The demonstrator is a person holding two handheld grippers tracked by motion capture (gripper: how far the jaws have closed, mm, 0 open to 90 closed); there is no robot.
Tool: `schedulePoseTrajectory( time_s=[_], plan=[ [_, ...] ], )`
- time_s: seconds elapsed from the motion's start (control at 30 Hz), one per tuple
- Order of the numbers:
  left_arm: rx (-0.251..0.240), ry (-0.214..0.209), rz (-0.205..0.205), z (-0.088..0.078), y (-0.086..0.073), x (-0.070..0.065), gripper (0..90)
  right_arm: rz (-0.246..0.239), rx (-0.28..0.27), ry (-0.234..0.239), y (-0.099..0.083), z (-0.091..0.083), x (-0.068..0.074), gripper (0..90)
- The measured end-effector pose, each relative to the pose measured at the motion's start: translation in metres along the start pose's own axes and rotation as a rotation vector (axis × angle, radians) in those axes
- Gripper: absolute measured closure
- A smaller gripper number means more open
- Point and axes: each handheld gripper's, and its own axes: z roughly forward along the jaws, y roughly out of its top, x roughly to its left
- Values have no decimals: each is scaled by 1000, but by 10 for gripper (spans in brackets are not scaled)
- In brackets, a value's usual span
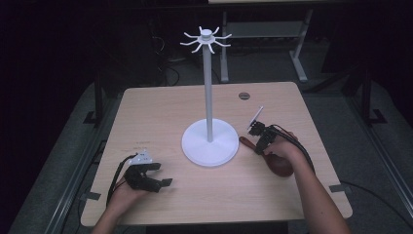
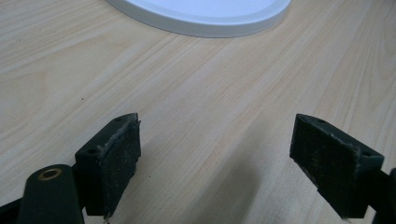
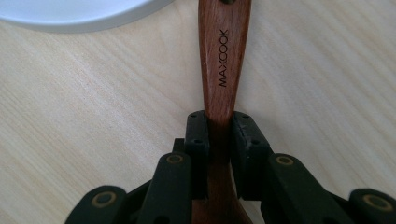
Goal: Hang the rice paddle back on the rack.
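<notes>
table (image 1: 160,117): light wood top, everything sits on it; person's forearms come in from the near edge.
stand (image 1: 210,144): white hook stand, round base about mid-table, tall pole upright, ring of curved hooks at the top. Base rim also seen at the top of the left gripper view and in the top-left corner of the right gripper view.
wooden spoon (image 3: 223,60): dark brown, lying flat on the table right of the stand base, apart from it. "MAXCOOK" printed on the handle. In the high view the bowl end (image 1: 280,163) points toward the person, handle end toward the base.
right gripper (image 3: 219,133): clenched on the spoon handle, both pads against its sides, handle running straight out between the jaws. Gap is narrow, just handle width. Spoon looks to be still down on the table, not lifted.
left gripper (image 2: 215,154): released, jaws spread wide, bare tabletop between the pads, touching nothing I can see. In the high view it sits near the front-left of the table (image 1: 152,176), well apart from the spoon, jaws aimed toward the stand base.
</notes>
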Motion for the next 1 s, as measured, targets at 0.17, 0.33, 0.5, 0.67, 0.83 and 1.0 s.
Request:
schedulePoseTrajectory(
  time_s=[0.17, 0.33, 0.5, 0.67, 0.83, 1.0],
  plan=[
    [-3, 1, -2, 1, 0, -1, 156, 10, -85, 10, -6, -13, -2, 773],
    [-3, 0, -8, 1, 0, -1, 156, -6, -222, 14, -17, -29, -4, 773],
    [-1, 0, -8, 1, 0, -1, 157, 8, -344, 13, -32, -43, -6, 773],
    [-1, 0, -8, 1, 0, -1, 156, 30, -454, 24, -48, -54, -6, 774],
    [-1, 0, -3, 1, 0, -2, 156, 56, -548, 26, -61, -61, -10, 775],
    [-3, 0, -7, 1, 0, -1, 156, 87, -628, 25, -72, -64, -16, 775]
  ],
)
